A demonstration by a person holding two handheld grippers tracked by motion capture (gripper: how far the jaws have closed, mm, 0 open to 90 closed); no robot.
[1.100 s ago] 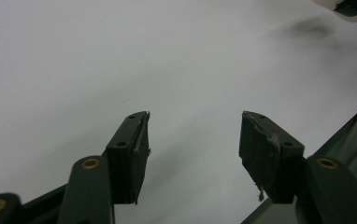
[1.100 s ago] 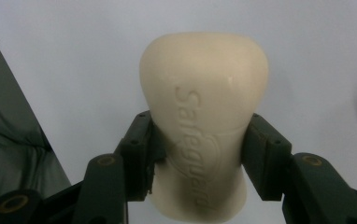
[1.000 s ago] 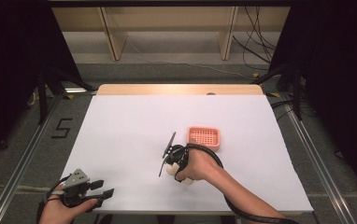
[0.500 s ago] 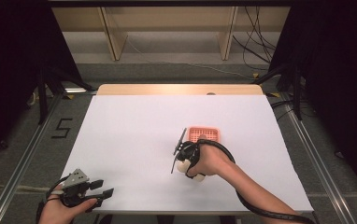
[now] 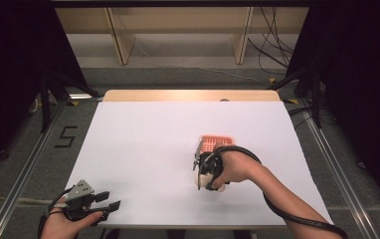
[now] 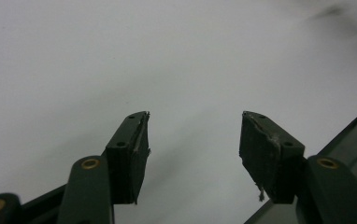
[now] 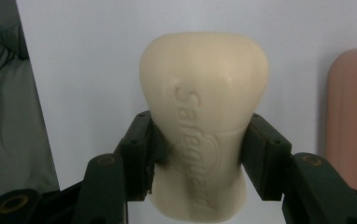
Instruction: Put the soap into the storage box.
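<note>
A cream soap bar [image 7: 203, 84] with raised lettering sits between the jaws of my right gripper [image 7: 200, 140], which is shut on its lower half. In the high view this right gripper [image 5: 201, 173] hangs over the white table [image 5: 143, 139], just in front of a pink soap dish [image 5: 217, 143], with the soap bar [image 5: 197, 180] pale beneath the hand. The pink soap dish [image 7: 354, 121] shows at the right edge of the right gripper view. My left gripper [image 5: 109, 200] rests at the table's near left corner, and its jaws [image 6: 193, 135] stand open with nothing between them.
A black cable [image 5: 287, 209] trails from the right gripper along the forearm. A wooden strip [image 5: 193, 95] borders the table's far edge, with shelving [image 5: 178, 25] behind. Metal rails [image 5: 24, 174] run along the floor at both sides.
My right gripper has carried the soap bar to the right, closer to the pink soap dish. The left gripper has stayed where it was.
</note>
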